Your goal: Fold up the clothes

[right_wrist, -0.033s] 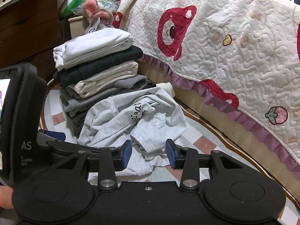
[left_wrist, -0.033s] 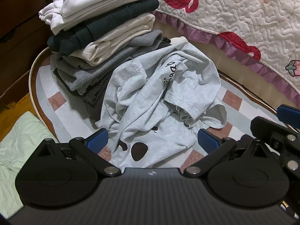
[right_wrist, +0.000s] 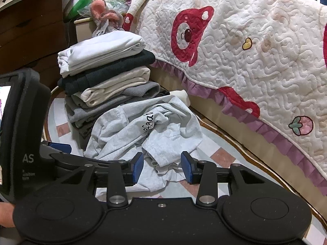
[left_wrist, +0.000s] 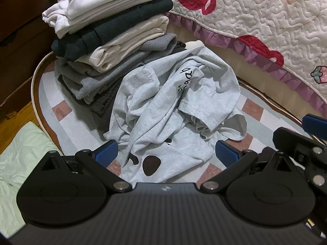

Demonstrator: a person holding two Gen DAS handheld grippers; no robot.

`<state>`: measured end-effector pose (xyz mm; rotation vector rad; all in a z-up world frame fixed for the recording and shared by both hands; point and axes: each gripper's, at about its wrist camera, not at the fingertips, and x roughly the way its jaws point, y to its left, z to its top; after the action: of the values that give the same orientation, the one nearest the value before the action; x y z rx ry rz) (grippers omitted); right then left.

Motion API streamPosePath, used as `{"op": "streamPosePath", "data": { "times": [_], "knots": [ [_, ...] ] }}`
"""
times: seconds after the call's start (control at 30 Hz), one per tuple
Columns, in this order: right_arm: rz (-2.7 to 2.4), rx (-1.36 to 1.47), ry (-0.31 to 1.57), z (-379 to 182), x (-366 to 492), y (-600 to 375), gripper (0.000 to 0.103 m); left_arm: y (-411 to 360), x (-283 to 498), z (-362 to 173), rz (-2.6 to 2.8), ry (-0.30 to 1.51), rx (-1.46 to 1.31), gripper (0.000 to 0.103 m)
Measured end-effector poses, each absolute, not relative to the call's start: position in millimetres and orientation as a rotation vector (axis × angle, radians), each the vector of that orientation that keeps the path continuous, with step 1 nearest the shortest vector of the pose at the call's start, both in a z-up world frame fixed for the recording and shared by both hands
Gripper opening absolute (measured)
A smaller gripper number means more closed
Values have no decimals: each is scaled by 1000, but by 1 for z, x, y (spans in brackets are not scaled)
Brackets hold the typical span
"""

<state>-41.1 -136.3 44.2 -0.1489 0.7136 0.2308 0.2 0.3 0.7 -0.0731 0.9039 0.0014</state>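
Quilted bedspread (right_wrist: 255,61), white with red bear patches and a purple frill, hangs over the bed edge along the right of both views. Below it an oval rug (left_wrist: 61,126) with pale stripes and pink squares lies on a wooden floor. At the rug's far end stands a stack of folded clothes (left_wrist: 110,40): white on top, then dark, cream, greys beneath. Crumpled light grey shirt (left_wrist: 169,110), dark script and dark blotches on it, lies in a heap on the rug, its far edge against the foot of the stack, not folded. Pale green cloth (left_wrist: 18,153) lies at lower left, off the rug. Left hand-held gripper (left_wrist: 166,153) hovers over the shirt's near hem, angled downward, blue pads spread wide to either side of the cloth, nothing clamped. Right hand-held gripper (right_wrist: 162,166) sits just right of it, jaws about half apart, a fold of the shirt seen beyond the gap; pads not pressing on it.
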Motion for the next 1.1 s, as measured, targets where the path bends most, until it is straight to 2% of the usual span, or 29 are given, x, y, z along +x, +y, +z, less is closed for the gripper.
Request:
{"op": "streamPosePath", "data": {
  "times": [0.37,1.1],
  "knots": [
    [241,-147,719,46,-42,-138,53,1,-2,1,-20,869,-79,103],
    [239,-151,714,43,-43,-138,55,4,0,-2,3,878,-69,103]
  ]
}}
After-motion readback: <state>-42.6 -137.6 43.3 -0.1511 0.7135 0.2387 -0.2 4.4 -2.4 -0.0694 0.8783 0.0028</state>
